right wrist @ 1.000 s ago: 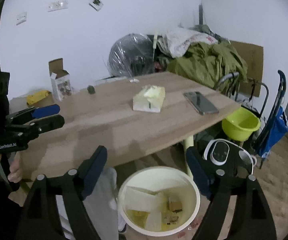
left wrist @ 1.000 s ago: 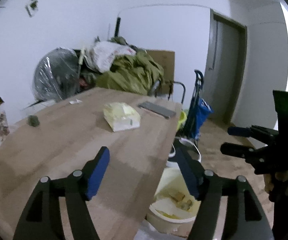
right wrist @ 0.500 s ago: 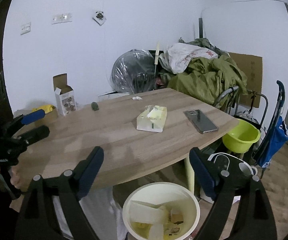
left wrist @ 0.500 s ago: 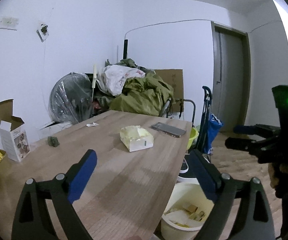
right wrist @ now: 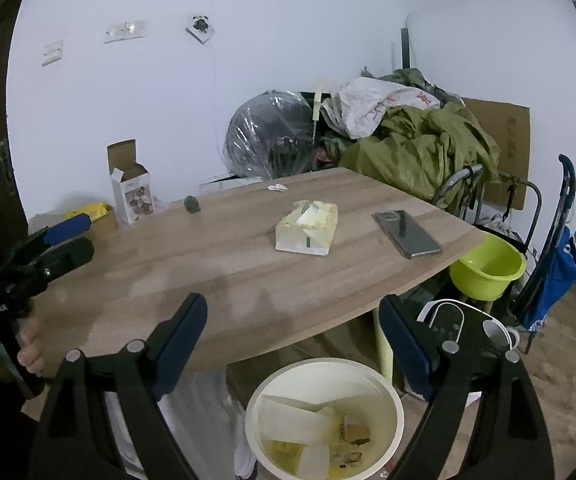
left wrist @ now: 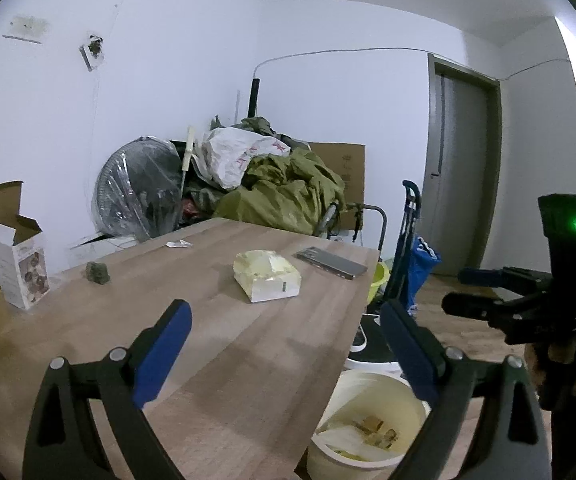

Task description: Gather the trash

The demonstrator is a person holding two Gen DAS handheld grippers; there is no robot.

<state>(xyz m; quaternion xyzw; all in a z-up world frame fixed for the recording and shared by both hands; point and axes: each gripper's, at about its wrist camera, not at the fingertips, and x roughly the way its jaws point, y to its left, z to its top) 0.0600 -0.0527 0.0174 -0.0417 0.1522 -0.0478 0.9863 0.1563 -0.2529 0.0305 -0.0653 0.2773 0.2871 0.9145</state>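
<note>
A cream trash bucket [right wrist: 323,420] with paper and scraps inside stands on the floor by the wooden table's [right wrist: 208,264] near edge; it also shows in the left wrist view [left wrist: 367,428]. On the table lie a small white wrapper [right wrist: 276,187], a dark green lump [right wrist: 192,205] and an open carton [right wrist: 130,184]. My left gripper [left wrist: 284,340] is open and empty above the table's near end. My right gripper [right wrist: 293,336] is open and empty above the bucket.
A yellow tissue pack [right wrist: 307,228] and a phone [right wrist: 407,234] lie mid-table. A green basin [right wrist: 487,268], a blue trolley [right wrist: 555,264], a white appliance [right wrist: 463,320], a wrapped fan [right wrist: 268,136] and a heap of green cloth [right wrist: 419,148] stand beyond the table.
Both grippers have risen and tilted up, so more of the wall and room shows. Both stay open and empty. Nothing on the table has moved.
</note>
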